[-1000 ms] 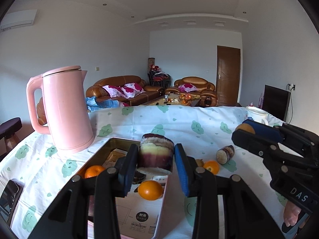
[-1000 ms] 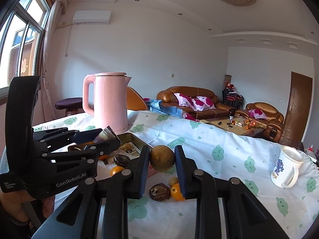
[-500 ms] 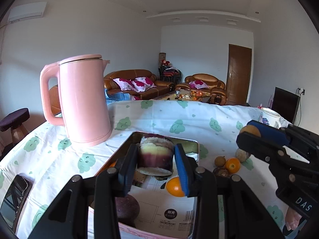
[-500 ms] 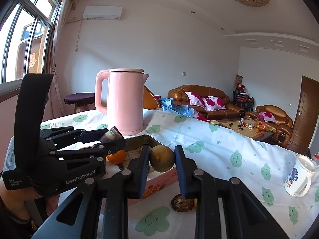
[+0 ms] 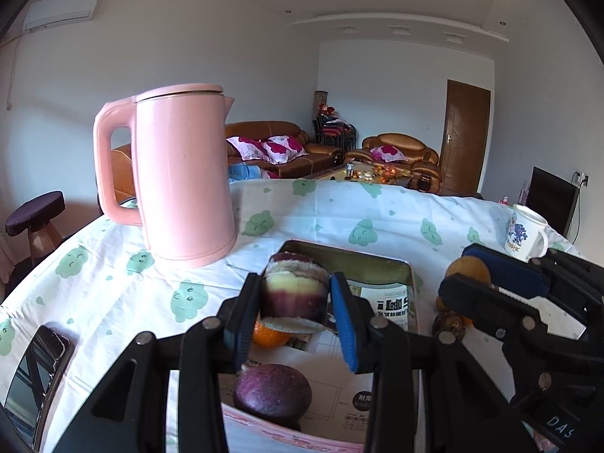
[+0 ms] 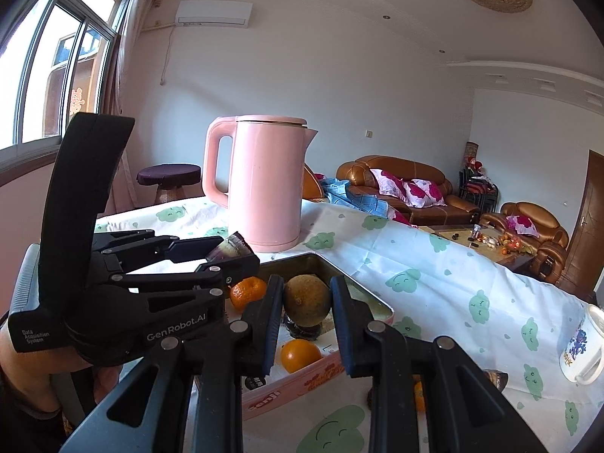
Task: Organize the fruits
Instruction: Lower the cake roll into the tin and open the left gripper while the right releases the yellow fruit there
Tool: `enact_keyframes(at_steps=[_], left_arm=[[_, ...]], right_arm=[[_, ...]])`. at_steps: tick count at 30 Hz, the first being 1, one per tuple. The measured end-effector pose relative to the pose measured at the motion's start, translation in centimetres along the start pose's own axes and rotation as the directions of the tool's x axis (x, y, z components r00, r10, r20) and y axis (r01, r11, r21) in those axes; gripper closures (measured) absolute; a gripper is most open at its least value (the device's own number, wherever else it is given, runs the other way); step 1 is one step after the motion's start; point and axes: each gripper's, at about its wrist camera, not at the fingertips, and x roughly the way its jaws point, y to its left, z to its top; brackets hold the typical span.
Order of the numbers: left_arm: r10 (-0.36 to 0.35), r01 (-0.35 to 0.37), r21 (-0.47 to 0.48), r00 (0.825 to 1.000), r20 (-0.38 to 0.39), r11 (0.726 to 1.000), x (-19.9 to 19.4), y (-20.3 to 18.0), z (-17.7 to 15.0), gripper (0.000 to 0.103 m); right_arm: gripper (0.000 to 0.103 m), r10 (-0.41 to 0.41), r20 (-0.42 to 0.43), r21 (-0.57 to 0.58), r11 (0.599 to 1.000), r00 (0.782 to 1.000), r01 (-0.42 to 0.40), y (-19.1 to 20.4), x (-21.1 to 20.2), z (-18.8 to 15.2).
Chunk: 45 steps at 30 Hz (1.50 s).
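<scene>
Fruits (image 5: 272, 392) partly fill the tin (image 5: 377, 264); my left gripper (image 5: 294, 319) pinches a cut half (image 5: 294, 294), my right gripper (image 6: 306, 328) a brown one (image 6: 306, 300), strays (image 5: 449, 325) remain.

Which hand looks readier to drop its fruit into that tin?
Probably the left. The left gripper holds its purple cut fruit directly above the tin box. The right gripper holds its brown fruit near the box's corner, seemingly closer to the edge.
</scene>
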Motion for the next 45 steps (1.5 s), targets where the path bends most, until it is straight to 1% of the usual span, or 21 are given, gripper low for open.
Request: enact_keyframes(at_steps=[7,14,24,26,29,32,35,37,39,40,43,45], left_arm=[[0.012,-0.013,-0.004,0.999,-0.050,1.000,1.1,1.2,-0.1,0.064],[0.011,-0.010,0.010,0.997,-0.080,1.000,1.8,1.2,-0.5,0.064],[0.007,-0.004,0.026,0.990,-0.143,1.000,3.1,1.2,-1.1,0.064],[0.008,-0.004,0.028,0.989,-0.149,1.000,3.2,1.2,-1.1,0.064],[0.009,-0.005,0.030,0.988,-0.153,1.000,3.2,1.1,-1.1,0.063],[0.012,-0.006,0.043,0.989,-0.145,0.999,3.0,0.9,-1.2,0.060],[0.024,-0.019,0.038,0.991,-0.134,0.999,2.8,1.0,-1.1,0.046],[0.023,-0.021,0.013,0.993,-0.114,1.000,2.4,1.4,-1.0,0.024],[0.019,-0.020,-0.008,0.996,-0.090,1.000,1.9,1.7,-0.9,0.016],[0.014,-0.015,-0.013,0.997,-0.079,1.000,1.6,1.8,-0.8,0.016],[0.009,-0.011,-0.024,0.999,-0.051,1.000,0.9,2.0,-0.6,0.015],[0.010,-0.012,-0.039,0.999,-0.044,0.999,0.7,2.2,-0.5,0.013]], right_arm=[[0.075,0.030,-0.041,-0.001,1.000,0.999,-0.030,1.0,1.7,-0.3],[0.075,0.055,-0.099,0.015,0.998,0.994,-0.053,1.0,3.4,-1.2],[0.075,0.100,-0.180,0.031,0.995,0.979,-0.096,1.2,4.7,-1.9],[0.075,0.118,-0.193,0.044,0.993,0.974,-0.111,1.1,5.0,-1.9],[0.075,0.165,-0.226,0.057,0.986,0.960,-0.156,1.1,5.7,-2.1],[0.075,0.161,-0.234,0.043,0.987,0.959,-0.155,1.4,5.8,-2.1],[0.074,0.152,-0.234,0.042,0.988,0.960,-0.146,1.4,5.6,-2.2],[0.068,0.139,-0.228,0.041,0.990,0.964,-0.133,1.1,5.3,-2.2],[0.062,0.107,-0.218,0.031,0.994,0.970,-0.102,0.6,4.7,-2.2],[0.059,0.097,-0.211,0.028,0.995,0.973,-0.093,0.2,4.2,-2.3],[0.058,0.054,-0.190,0.026,0.998,0.980,-0.050,-1.5,2.6,-2.4],[0.058,0.035,-0.186,0.048,0.998,0.982,-0.027,-3.0,1.7,-2.5]])
